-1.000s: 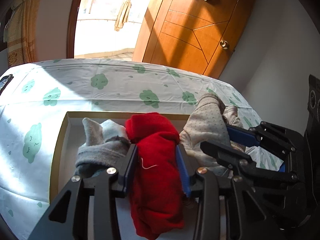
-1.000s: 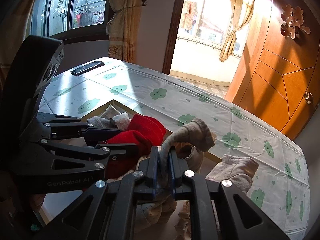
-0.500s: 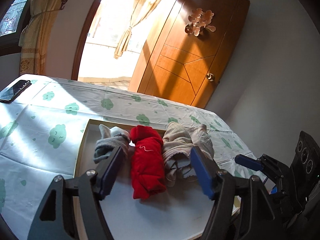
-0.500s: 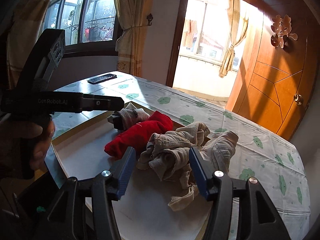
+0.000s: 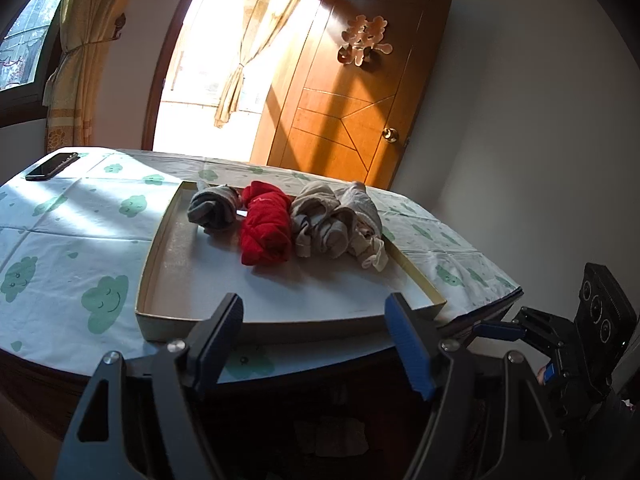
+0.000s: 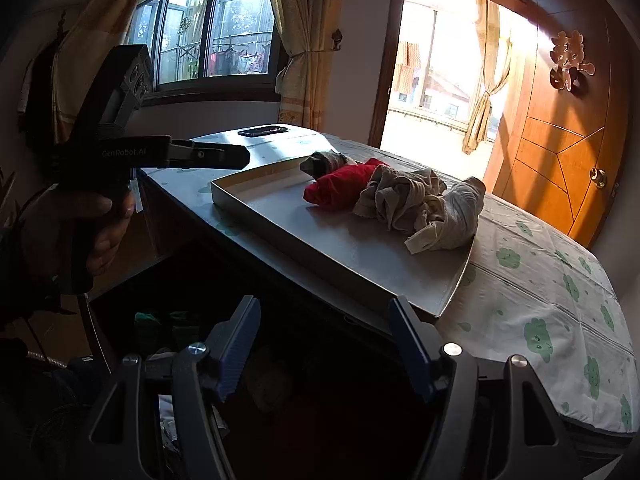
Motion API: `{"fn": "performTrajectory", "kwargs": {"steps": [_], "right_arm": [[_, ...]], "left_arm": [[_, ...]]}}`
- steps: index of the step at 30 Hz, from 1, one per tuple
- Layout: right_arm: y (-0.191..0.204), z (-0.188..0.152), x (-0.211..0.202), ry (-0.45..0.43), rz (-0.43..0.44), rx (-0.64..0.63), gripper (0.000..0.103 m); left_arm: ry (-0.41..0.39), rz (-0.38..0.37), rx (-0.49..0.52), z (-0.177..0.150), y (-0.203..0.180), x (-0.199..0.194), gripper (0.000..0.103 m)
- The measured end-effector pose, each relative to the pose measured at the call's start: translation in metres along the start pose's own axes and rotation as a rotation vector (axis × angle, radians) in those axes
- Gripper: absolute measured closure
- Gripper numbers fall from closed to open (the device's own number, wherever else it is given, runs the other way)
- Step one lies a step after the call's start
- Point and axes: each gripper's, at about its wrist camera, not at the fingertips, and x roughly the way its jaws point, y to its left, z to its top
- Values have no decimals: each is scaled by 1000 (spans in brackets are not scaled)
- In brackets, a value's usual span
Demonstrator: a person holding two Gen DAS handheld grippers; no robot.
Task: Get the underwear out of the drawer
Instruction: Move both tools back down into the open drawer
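Three bundles of underwear lie in a row across the far half of a shallow tray (image 5: 160, 280) set on the table (image 5: 60, 248): a grey roll (image 5: 212, 210) toward the tray's far left corner, a red one (image 5: 266, 228) touching it in the middle, and a loose beige heap (image 5: 340, 226) pressed against the red one and reaching the tray's right rim. The near half of the tray is bare white floor. The tray sits at the table's near edge, on a white cloth printed with green clouds, and a dark phone (image 5: 52, 166) lies near the table's far left corner. Below the near edge a dark open drawer (image 6: 280, 380) shows dim cloth shapes that are too dark to make out. The left gripper (image 5: 314, 340) hangs off the table's near edge, its blue-padded fingers apart and opening with nothing between them. The right gripper (image 6: 324, 340) is over the drawer by the tray's near right corner, its fingers likewise spread and opening on nothing. From the right wrist, a hand (image 6: 80, 232) grips the left gripper's handle beyond the table's left edge. Behind the table stand a wooden door (image 5: 352, 112), a bright doorway and curtains (image 5: 80, 60).
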Motion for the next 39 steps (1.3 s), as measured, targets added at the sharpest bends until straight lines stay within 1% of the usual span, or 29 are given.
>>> {"fn": "performTrajectory", "kwargs": {"steps": [3, 7, 10, 12, 14, 16, 18, 23, 27, 30, 34, 37, 39], "right_arm": [[7, -24, 7, 55, 1, -41, 35], [10, -47, 27, 129, -4, -96, 35], [9, -56, 45, 191, -24, -138, 35], [8, -61, 57, 234, -9, -137, 35], [6, -63, 67, 257, -1, -152, 35], [6, -64, 77, 283, -20, -179, 35], [7, -66, 86, 301, -41, -220, 35], [14, -73, 106, 351, -51, -315, 35], [26, -82, 116, 366, -120, -444, 35], [25, -87, 123, 384, -139, -466, 35], [23, -90, 124, 402, -162, -506, 35], [24, -96, 125, 427, -212, -603, 35], [27, -101, 129, 444, -227, -654, 35]], "left_arm": [[27, 14, -19, -19, 2, -1, 26], [75, 38, -48, -34, 11, 5, 26], [98, 52, -70, -40, 21, 9, 26], [107, 61, -74, -43, 24, 11, 26], [115, 64, -76, -45, 27, 12, 26], [123, 64, -78, -47, 28, 14, 26], [129, 65, -82, -50, 30, 14, 26], [148, 65, -86, -54, 31, 17, 25], [157, 64, -93, -57, 32, 19, 25], [162, 64, -94, -57, 32, 20, 22], [167, 66, -96, -58, 33, 21, 22], [171, 65, -100, -59, 33, 23, 22], [174, 63, -97, -60, 32, 24, 22]]}}
